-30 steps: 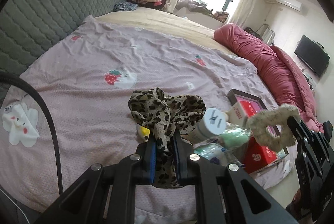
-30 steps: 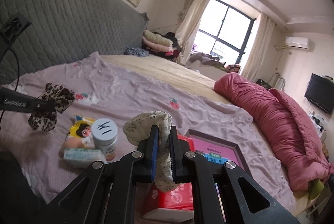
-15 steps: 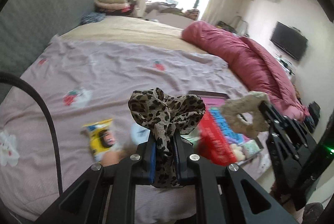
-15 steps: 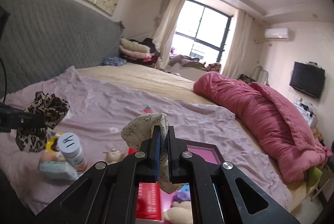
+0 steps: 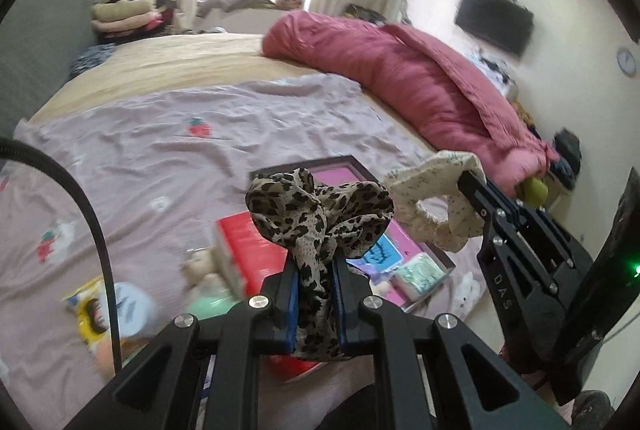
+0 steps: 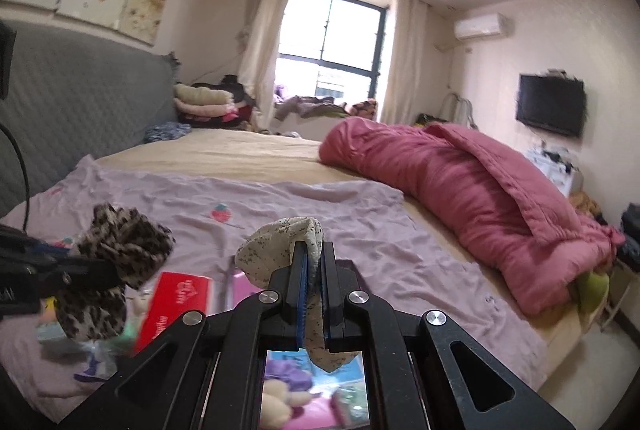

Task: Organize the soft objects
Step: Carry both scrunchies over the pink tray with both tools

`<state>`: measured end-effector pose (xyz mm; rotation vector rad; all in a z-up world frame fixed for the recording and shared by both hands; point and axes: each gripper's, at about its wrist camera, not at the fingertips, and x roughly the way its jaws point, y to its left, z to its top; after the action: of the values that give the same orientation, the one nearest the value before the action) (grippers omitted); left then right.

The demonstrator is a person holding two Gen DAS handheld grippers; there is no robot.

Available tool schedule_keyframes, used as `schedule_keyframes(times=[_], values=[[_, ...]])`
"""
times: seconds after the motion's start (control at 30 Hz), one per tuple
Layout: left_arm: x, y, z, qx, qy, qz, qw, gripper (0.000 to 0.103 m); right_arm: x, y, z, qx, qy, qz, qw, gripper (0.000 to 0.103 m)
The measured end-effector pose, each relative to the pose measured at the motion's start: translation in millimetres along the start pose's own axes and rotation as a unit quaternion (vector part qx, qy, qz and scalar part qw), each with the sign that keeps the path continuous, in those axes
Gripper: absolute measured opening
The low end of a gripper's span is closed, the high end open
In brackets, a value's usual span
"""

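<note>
Wide bed point(image 6: 280, 157) under a lilac sheet point(image 5: 168, 157), rolled pink quilt point(image 6: 460, 189) along its far side, well apart from the work. Near the bed's front edge, a framed tray point(image 5: 404, 250) with pink floor, holding small packets and a plush toy; red box point(image 5: 248, 250) just beside it, blurred bottle and yellow packet further left. Above the tray, left gripper point(image 5: 316, 294) clamped on a leopard scrunchie point(image 5: 320, 213), fabric bunched above the pads and hanging below them. To its right, right gripper point(image 6: 314, 294) pinched together on a speckled cream scrunchie point(image 6: 280, 250), loop drooping free over the tray in the left wrist view. Both scrunchies aloft, touching nothing on the bed; likely mid-carry toward the tray. Risks from here: cream scrunchie held by only a thin fold, so liable to slip out under a quick swing; dangling loops apt to snag on the tray's rim or on the red box; two grippers close together, so a collision or tangled fabric possible on a shared drop; a release too far out likely to land a scrunchie on the sheet or off the bed's edge instead of in the tray.
</note>
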<state>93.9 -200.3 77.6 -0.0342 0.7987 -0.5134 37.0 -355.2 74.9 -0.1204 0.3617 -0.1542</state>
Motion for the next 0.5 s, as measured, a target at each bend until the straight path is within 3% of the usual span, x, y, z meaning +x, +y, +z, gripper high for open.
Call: schedule_keyframes(times=[0.27,0.5], values=[[72.0,-37.1,6.4,0.031,0.076,-0.013,0.9965,0.015,12.8,-38.2,-12.4,0.045,0.022,-0.009,0.999,0.005],[122.5,-47.6,2.7,0.040,0.141,0.004,0.9892,0.015,23.0,-47.8,-21.1,0.056,0.034,-0.012,0.998,0.005]])
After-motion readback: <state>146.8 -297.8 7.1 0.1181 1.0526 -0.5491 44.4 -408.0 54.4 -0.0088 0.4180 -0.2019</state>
